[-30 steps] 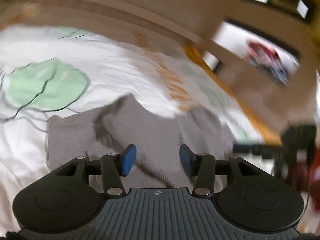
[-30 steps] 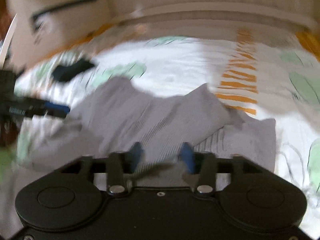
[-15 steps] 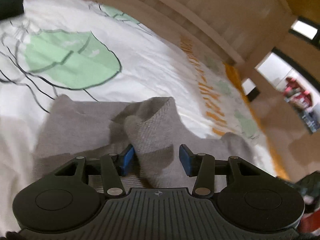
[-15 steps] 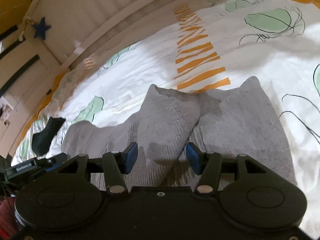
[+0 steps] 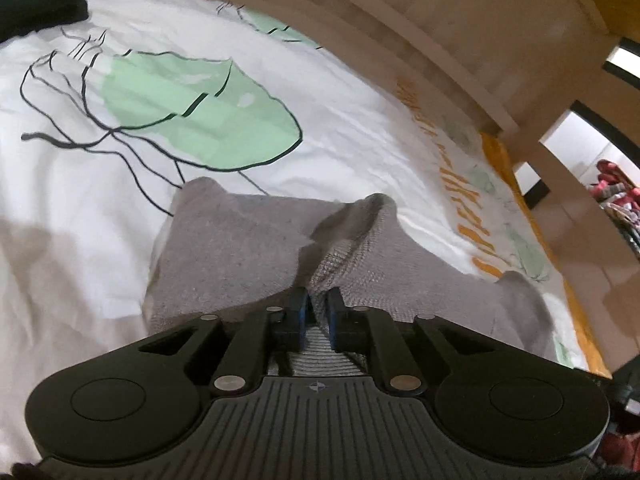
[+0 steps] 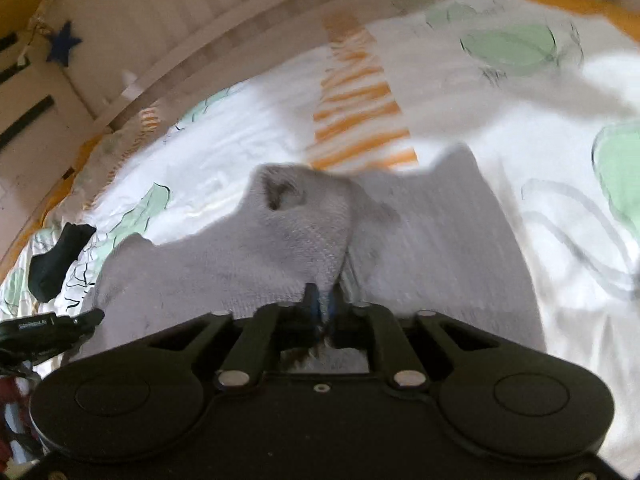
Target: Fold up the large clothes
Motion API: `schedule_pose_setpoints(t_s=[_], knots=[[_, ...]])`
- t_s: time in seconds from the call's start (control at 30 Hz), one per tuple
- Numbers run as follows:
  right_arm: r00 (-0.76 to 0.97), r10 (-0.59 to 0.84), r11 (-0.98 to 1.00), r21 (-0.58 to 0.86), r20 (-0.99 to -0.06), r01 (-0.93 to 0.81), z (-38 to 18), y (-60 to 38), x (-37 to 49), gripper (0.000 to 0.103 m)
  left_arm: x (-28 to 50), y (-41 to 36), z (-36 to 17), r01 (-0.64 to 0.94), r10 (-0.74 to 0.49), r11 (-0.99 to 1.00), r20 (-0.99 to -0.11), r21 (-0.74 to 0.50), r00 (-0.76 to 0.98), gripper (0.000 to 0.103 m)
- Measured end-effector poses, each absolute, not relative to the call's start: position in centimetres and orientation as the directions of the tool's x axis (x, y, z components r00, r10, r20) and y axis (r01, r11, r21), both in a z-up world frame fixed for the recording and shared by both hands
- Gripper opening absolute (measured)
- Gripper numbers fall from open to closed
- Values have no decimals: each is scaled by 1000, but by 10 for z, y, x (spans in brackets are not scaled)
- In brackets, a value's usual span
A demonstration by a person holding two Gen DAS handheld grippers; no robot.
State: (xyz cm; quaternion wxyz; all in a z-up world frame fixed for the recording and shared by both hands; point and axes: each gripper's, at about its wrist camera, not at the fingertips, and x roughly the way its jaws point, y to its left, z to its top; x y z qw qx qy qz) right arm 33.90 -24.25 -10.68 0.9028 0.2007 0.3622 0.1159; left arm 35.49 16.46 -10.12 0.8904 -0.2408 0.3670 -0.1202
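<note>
A grey knitted garment [image 5: 240, 248] lies crumpled on a white bed sheet [image 5: 80, 240] printed with green leaves. In the left wrist view, my left gripper [image 5: 316, 310] is closing its jaws, and its blue pads pinch a raised fold of the grey cloth. In the right wrist view, the garment [image 6: 280, 248] bunches up into a peak just ahead of my right gripper [image 6: 323, 304]. That gripper is shut on a fold of the cloth. The left gripper [image 6: 52, 326] shows at the far left edge of the right view, beside the garment's other end.
A black cloth item [image 5: 40, 4] lies at the sheet's far corner and shows again as a dark piece [image 6: 56, 260] in the right view. A pale wooden bed rail [image 5: 400, 28] borders the far side. Orange stripes [image 6: 356, 112] mark the sheet beyond the garment.
Both grippers sank onto the garment and rolled. Their jaws went from wide apart to closed on folds of the grey cloth, which now rises between the pads.
</note>
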Motion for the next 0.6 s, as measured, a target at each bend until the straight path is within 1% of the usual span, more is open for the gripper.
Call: schedule_pose_setpoints(t_s=[0.03,0.07,0.1,0.13,0.2,0.23,0.27,0.37,0.43,0.53,0.6], knots=[[712,357,891,450,-604,-64,-104,-243,338,18,353,164,-97,39,-386,859,-596,-510,704,23],[715,360,890,451,-599,-71,-101,-243,336,23,350,162,-90,38,-372,868,-597,-495,711,29],[721,355,895,440,-595,-78,-96,-242,334,43,345,160,-82,44,-355,879,-593,-474,723,31],[734,346,903,419,-585,-91,-89,-240,329,58,339,156,-76,57,-344,891,-587,-451,733,32],[758,337,913,389,-558,-119,-77,-237,318,68,325,146,-63,87,-319,917,-585,-388,746,43],[769,332,920,369,-546,-135,-71,-233,311,67,316,138,-56,106,-306,930,-585,-351,751,51],[775,332,924,351,-538,-152,-66,-229,305,67,308,130,-52,127,-303,938,-583,-323,754,54],[765,364,923,313,-531,-223,-57,-208,289,67,291,102,-47,205,-317,946,-590,-251,743,59],[748,374,926,261,-548,-272,-57,-189,281,67,283,82,-51,242,-317,949,-604,-204,731,59],[723,365,927,157,-587,-341,-64,-157,269,66,279,62,-62,270,-328,944,-622,-189,711,59],[698,326,930,84,-638,-358,-77,-138,262,66,280,53,-73,277,-325,944,-634,-178,702,59]])
